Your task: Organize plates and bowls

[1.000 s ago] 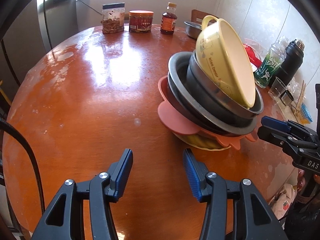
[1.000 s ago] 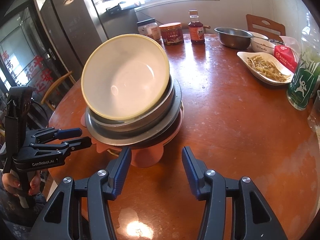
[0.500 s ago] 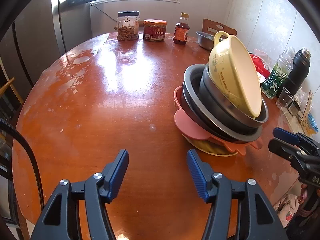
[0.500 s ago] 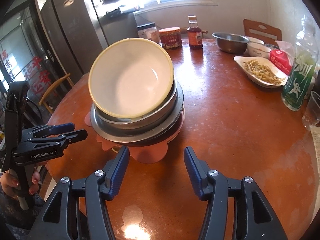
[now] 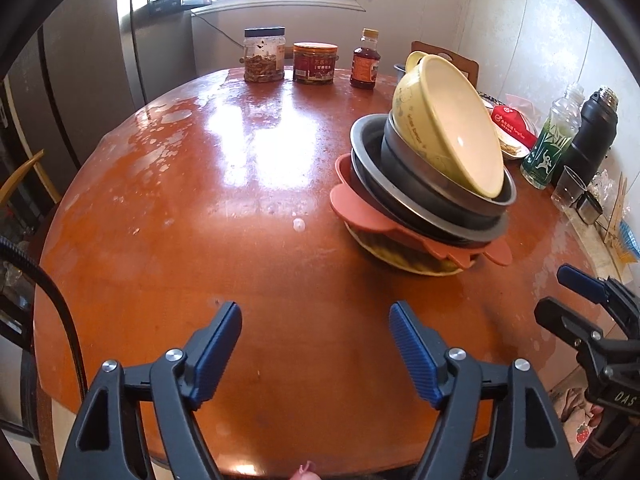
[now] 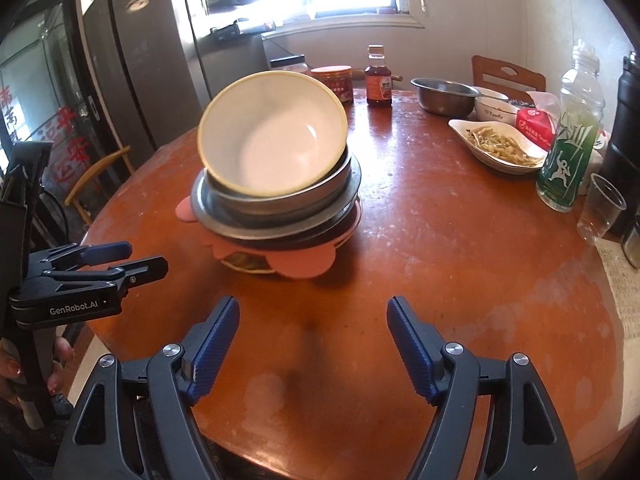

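A stack of dishes stands on the round wooden table (image 5: 224,208). A yellow bowl (image 5: 452,128) lies tilted on top of two metal bowls (image 5: 404,184), a pink plate (image 5: 360,210) and a yellow plate (image 5: 396,256) at the bottom. The same yellow bowl (image 6: 272,136), metal bowls (image 6: 280,212) and pink plate (image 6: 304,266) show in the right wrist view. My left gripper (image 5: 316,340) is open and empty, near the table's front edge, left of the stack. My right gripper (image 6: 312,336) is open and empty, in front of the stack.
Two jars (image 5: 264,56) and a sauce bottle (image 5: 364,60) stand at the table's far edge. A steel bowl (image 6: 444,96), a dish of food (image 6: 496,146), a green bottle (image 6: 568,148), a black flask (image 5: 592,132) and a plastic cup (image 6: 600,208) crowd the right side.
Both grippers have pulled back from the stack toward the table's edge. Both stay open. The stack has not moved.
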Action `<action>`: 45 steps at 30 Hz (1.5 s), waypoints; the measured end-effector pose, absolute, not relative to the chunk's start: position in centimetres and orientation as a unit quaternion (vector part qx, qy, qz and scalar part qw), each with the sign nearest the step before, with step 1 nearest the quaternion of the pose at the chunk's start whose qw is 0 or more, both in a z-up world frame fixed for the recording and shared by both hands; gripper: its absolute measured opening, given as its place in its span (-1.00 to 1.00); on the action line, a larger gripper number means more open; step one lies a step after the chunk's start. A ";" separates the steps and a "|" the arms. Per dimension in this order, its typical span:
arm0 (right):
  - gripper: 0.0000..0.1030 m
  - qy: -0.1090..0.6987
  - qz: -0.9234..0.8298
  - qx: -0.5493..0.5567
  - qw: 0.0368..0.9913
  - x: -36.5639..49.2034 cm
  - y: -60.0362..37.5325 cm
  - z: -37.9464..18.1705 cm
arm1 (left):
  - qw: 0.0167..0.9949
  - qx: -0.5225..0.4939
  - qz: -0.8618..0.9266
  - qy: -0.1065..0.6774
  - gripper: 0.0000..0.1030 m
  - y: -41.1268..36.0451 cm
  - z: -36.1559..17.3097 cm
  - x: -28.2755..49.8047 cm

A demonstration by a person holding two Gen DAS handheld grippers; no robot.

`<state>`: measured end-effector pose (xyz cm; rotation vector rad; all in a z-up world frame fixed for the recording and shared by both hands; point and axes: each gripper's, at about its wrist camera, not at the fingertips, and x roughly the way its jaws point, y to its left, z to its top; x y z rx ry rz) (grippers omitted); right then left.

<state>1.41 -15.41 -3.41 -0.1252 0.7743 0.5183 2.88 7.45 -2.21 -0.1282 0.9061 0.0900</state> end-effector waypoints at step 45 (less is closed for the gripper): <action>0.57 0.331 0.205 -0.031 0.921 -4.6 -17.7 -5.9 | 0.899 -0.045 0.064 0.431 0.53 4.1 -4.3 -2.3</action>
